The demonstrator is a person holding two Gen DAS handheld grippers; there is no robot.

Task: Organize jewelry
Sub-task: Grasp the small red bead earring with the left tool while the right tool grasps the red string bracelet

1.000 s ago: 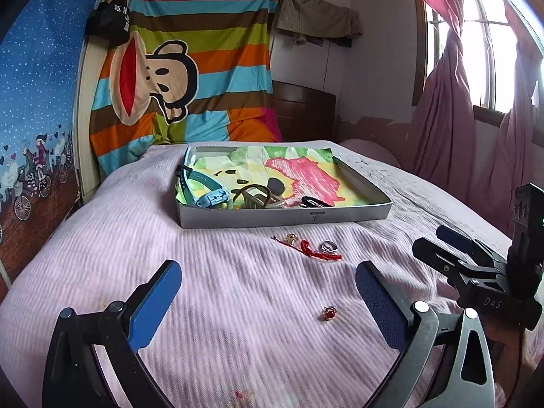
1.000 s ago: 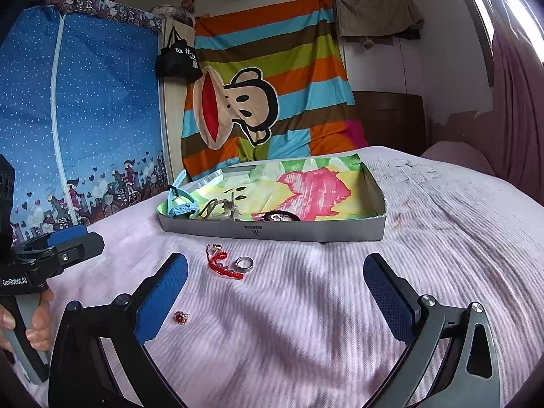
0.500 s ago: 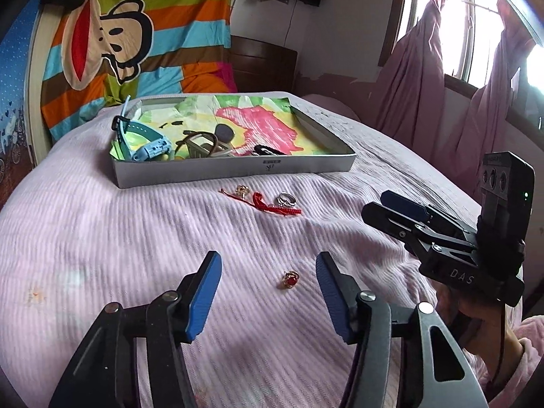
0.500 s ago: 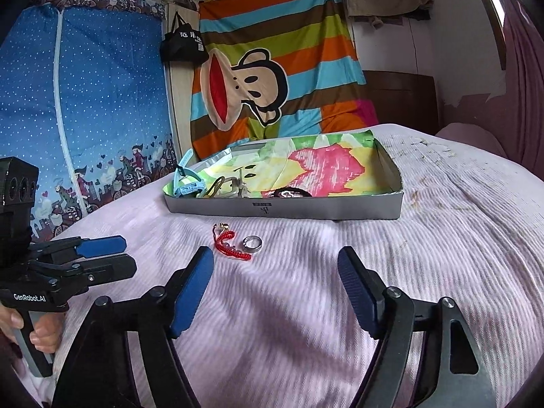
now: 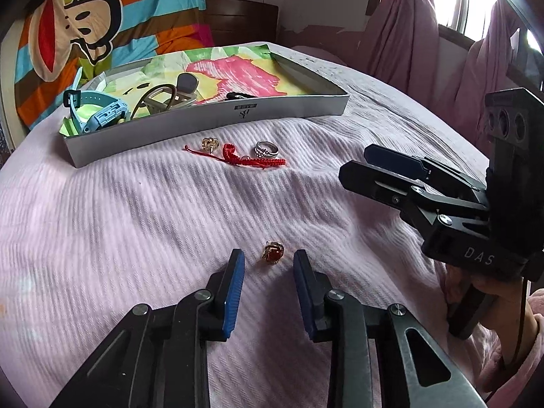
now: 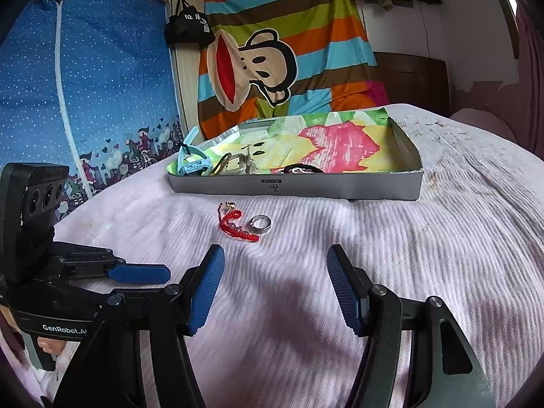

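1. On the pink bedspread [image 5: 136, 224], the left hand-held gripper [image 5: 268, 268] stood with jaws narrowly apart and closing; the red-stone ring [image 5: 273, 252] lay just ahead of the tips, not yet touched by either pad.
2. Risk: the ring sat at the very tips, not well between the pads. Closing there could pinch only its edge and flick it away across the soft weave.
3. Risk: the fingers [image 5: 234, 285] could snag or bunch the fabric, since the cover yields; the ring might then tilt or sink into a fold.
4. Right hand-held gripper [image 6: 275, 282] was half apart and closing on nothing. It pointed toward the silver ring [image 6: 260, 221] and red cord bracelet [image 6: 238, 227], both well ahead.
5. Risk: cord and silver ring lay just beside each other; a grab might drag both.
6. Destination judged to be the box [image 5: 210, 119], which already held a blue watch [image 5: 98, 115].
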